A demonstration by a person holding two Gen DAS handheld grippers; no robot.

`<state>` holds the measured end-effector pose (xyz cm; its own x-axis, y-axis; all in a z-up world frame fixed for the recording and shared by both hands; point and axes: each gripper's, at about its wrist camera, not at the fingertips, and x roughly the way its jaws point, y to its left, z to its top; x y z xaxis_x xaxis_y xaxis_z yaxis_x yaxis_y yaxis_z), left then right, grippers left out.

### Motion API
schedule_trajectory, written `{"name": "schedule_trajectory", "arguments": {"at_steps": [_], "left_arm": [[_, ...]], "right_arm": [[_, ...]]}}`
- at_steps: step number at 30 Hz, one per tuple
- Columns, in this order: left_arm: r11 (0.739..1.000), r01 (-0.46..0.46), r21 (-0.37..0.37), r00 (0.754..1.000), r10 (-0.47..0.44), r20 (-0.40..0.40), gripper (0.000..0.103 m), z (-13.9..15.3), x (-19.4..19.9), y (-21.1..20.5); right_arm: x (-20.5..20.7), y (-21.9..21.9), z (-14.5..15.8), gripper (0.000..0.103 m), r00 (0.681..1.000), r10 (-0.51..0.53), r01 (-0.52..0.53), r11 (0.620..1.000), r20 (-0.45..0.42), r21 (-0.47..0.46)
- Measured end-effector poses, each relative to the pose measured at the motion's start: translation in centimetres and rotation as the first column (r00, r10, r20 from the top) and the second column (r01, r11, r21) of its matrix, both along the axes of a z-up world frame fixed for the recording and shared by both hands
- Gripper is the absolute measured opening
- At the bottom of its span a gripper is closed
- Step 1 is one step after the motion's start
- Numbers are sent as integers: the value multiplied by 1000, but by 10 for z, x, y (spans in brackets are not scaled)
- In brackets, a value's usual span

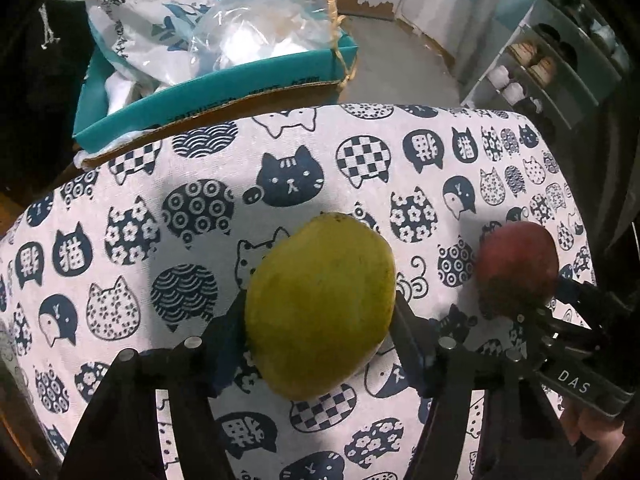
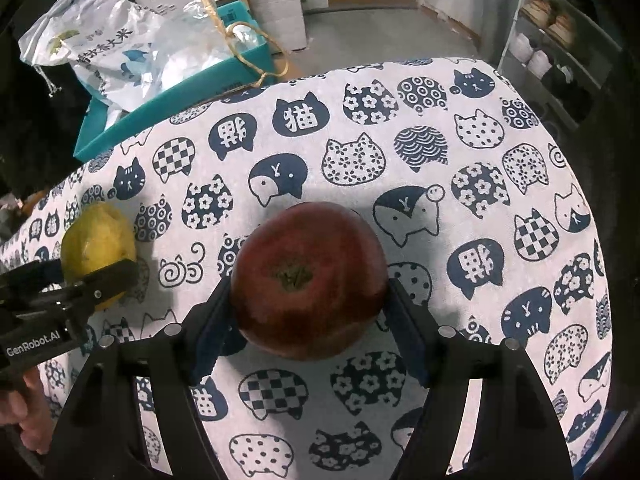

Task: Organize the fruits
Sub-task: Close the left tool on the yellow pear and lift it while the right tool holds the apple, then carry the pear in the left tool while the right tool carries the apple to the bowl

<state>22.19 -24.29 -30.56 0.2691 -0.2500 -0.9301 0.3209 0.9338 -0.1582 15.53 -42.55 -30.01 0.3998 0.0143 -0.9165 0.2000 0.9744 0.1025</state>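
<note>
My left gripper (image 1: 320, 312) is shut on a yellow-green mango (image 1: 320, 300), held over the cat-print tablecloth (image 1: 200, 208). My right gripper (image 2: 308, 292) is shut on a red apple (image 2: 308, 276), its calyx end facing the camera. In the left wrist view the apple (image 1: 518, 266) and right gripper sit at the right. In the right wrist view the mango (image 2: 98, 246) and left gripper sit at the left. Whether the fruits touch the cloth I cannot tell.
A teal cardboard box (image 1: 224, 80) with white plastic bags (image 1: 160, 20) stands beyond the table's far left edge. A shoe rack (image 1: 552, 64) stands at the far right on the grey floor. The tablecloth (image 2: 440, 160) spreads ahead of both grippers.
</note>
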Motion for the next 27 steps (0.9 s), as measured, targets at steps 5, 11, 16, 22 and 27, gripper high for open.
{"name": "schedule_trajectory", "arguments": {"at_steps": [5, 11, 16, 22, 27], "left_arm": [[1000, -21, 0, 1000, 21, 20, 67, 5, -9, 10], [999, -41, -19, 998, 41, 48, 67, 28, -25, 26], [999, -31, -16, 996, 32, 87, 67, 52, -40, 35], [998, -53, -31, 990, 56, 132, 67, 84, -55, 55], [997, -68, -42, 981, 75, 181, 67, 111, -70, 73]], "right_arm": [[-9, 0, 9, 73, 1000, -4, 4, 1000, 16, -10], [-21, 11, 34, 73, 998, 16, -14, 999, 55, -34], [-30, 24, 58, 73, 995, 40, -35, 998, 93, -50], [-45, 41, 89, 73, 988, 68, -60, 996, 139, -63], [-57, 51, 114, 73, 980, 90, -76, 994, 178, -80]]}}
